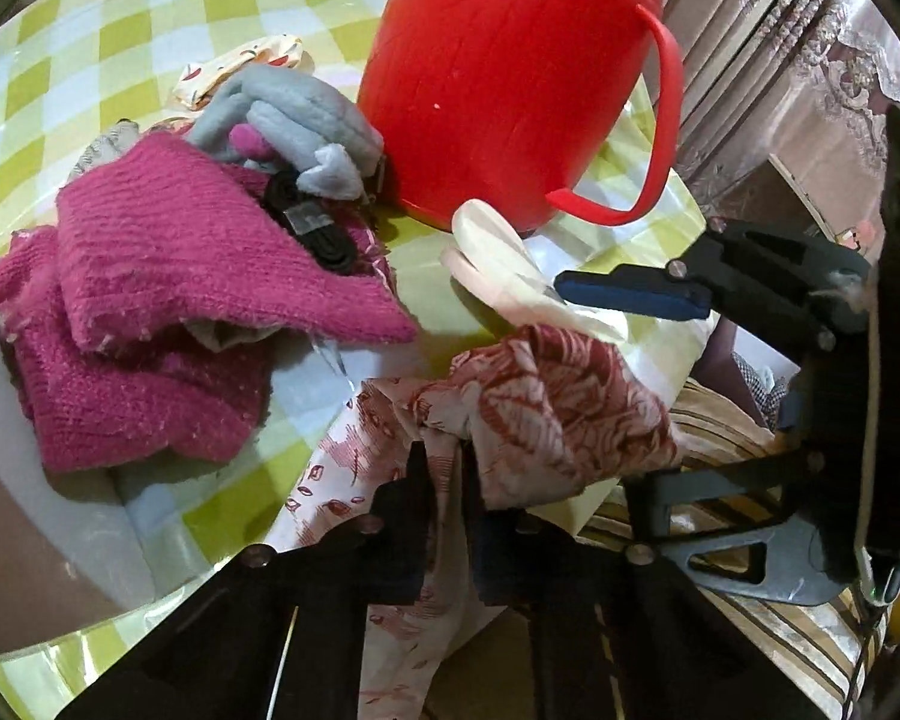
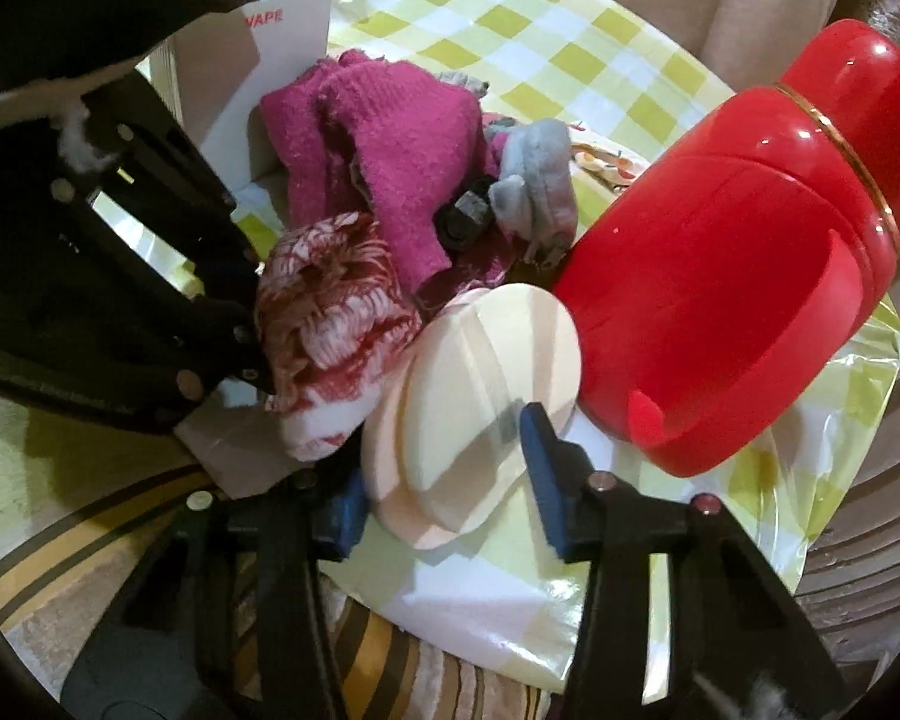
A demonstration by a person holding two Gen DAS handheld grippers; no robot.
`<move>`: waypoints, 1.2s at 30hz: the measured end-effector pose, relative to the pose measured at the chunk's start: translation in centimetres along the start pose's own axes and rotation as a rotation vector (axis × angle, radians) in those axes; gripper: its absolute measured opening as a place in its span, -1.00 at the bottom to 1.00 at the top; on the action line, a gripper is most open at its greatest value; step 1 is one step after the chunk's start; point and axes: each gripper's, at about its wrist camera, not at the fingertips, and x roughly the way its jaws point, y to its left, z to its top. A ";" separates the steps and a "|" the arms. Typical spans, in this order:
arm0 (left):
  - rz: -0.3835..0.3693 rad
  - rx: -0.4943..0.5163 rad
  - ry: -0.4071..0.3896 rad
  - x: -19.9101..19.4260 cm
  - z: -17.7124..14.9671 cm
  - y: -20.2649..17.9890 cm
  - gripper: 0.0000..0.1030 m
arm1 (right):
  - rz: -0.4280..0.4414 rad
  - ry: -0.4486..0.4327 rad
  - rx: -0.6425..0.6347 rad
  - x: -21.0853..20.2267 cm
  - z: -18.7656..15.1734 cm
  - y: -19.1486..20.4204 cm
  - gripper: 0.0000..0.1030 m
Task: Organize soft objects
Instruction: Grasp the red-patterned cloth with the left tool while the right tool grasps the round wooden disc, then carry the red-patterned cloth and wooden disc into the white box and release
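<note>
Clutter crowded the checked table's near edge.
Left gripper clamped red-and-white patterned cloth; right gripper's parted jaws flanked cream foam pads, red plastic jug alongside.

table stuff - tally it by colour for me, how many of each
magenta: 1, knitted cloth
red-and-white: 1, patterned cloth in the left gripper
grey: 1, fleece piece
cream: 2, stacked foam pads between the fingers of the right gripper
red: 1, flask
black: 1, small strap bundle
total: 7
</note>
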 end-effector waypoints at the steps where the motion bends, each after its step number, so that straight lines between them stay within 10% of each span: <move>1: -0.001 -0.006 -0.006 -0.2 -0.1 0.0 -0.80 | -0.005 -0.007 0.003 -0.4 -0.1 0.1 -0.19; 11: 0.000 -0.041 -0.067 -3.5 -1.3 0.3 -0.82 | -0.009 -0.047 0.065 -2.5 -1.2 -1.1 -0.64; 36: -0.024 -0.037 -0.177 -6.7 -2.1 -6.1 -0.82 | -0.065 -0.122 0.322 -11.4 -6.3 -4.0 -0.65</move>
